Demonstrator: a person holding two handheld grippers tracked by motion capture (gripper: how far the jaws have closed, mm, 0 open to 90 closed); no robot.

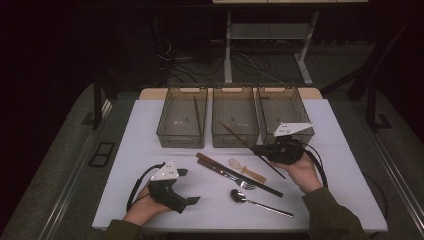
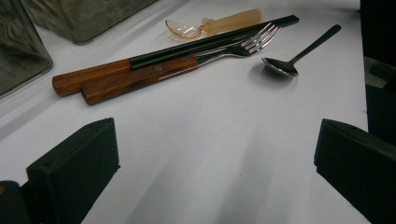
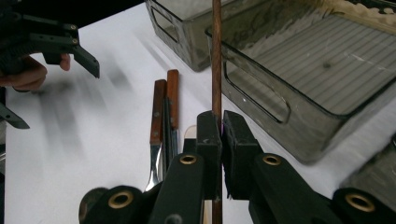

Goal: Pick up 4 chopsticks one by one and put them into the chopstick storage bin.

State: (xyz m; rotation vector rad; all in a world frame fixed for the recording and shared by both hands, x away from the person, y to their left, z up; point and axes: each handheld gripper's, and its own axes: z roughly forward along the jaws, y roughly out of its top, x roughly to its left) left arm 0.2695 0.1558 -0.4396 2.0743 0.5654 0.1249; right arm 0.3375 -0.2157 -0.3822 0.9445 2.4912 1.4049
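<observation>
Wooden chopstick point(image 3: 216, 56) sat clamped in my right gripper point(image 3: 220, 135); next I needed the middle bin point(image 1: 235, 120) ahead.

A: The table point(image 1: 150, 150) is white, and the three bins point(image 1: 235, 122) are smoky, see-through grey with ribbed floors

B: The chopstick point(image 3: 216, 56) is reddish brown. The fork point(image 2: 154, 77) has a brown wooden handle and silver tines

A: The steel spoon point(image 2: 280, 67) is shiny; the little spoon point(image 2: 210, 25) is translucent amber

B: Both grippers are black, left gripper point(image 1: 187, 187) and right gripper point(image 1: 257, 149), each with a pale grey plate
</observation>
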